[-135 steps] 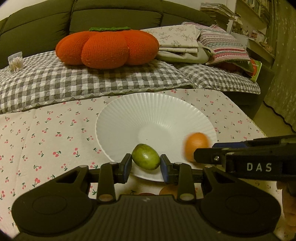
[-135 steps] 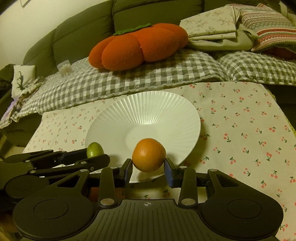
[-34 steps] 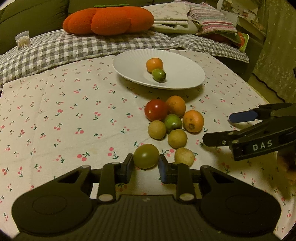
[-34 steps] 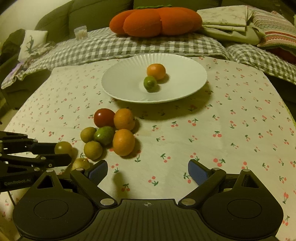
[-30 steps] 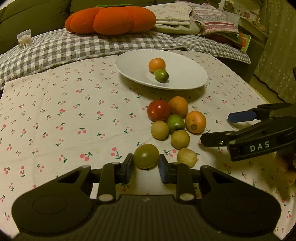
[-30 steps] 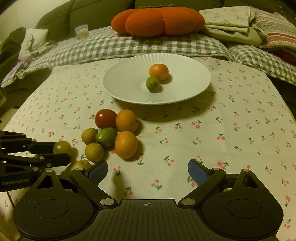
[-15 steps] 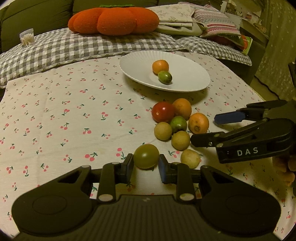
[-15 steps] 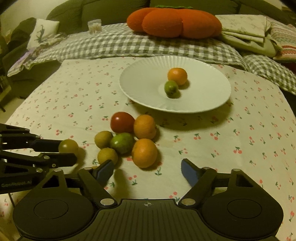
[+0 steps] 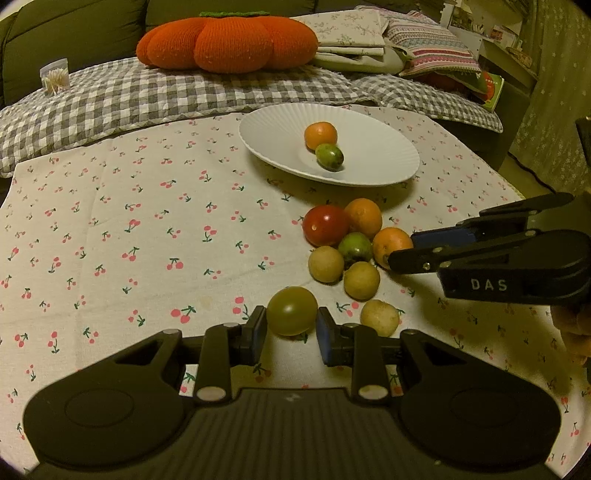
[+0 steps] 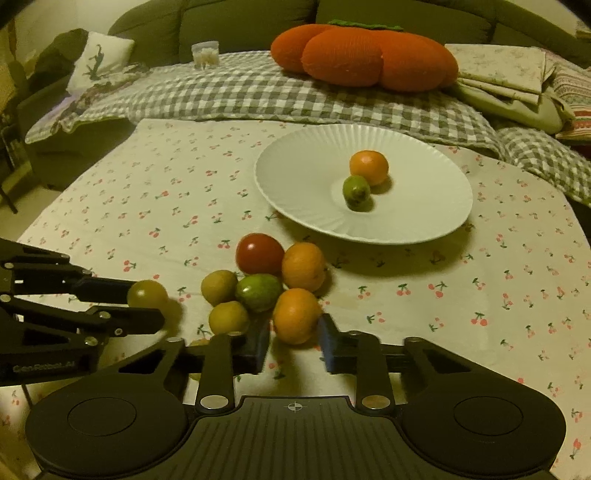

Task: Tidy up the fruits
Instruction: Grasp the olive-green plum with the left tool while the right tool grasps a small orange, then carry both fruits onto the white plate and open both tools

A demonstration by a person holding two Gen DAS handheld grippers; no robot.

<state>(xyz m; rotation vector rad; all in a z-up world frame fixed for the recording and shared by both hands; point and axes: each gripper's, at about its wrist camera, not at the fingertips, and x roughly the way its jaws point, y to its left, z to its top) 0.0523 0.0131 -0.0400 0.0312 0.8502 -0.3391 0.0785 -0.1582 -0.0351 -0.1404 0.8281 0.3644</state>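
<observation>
Both views are dim and carry a warm yellow-green cast, as under weak indoor lamplight. The white plate is the brightest surface in either frame, though not blown out. Soft shadows fall toward the camera and to the right of the plate and the fruit on the tablecloth. Fisheye distortion bends the sofa and table edges, and the corners go black. The right wrist picture is slightly softer and grainier.
</observation>
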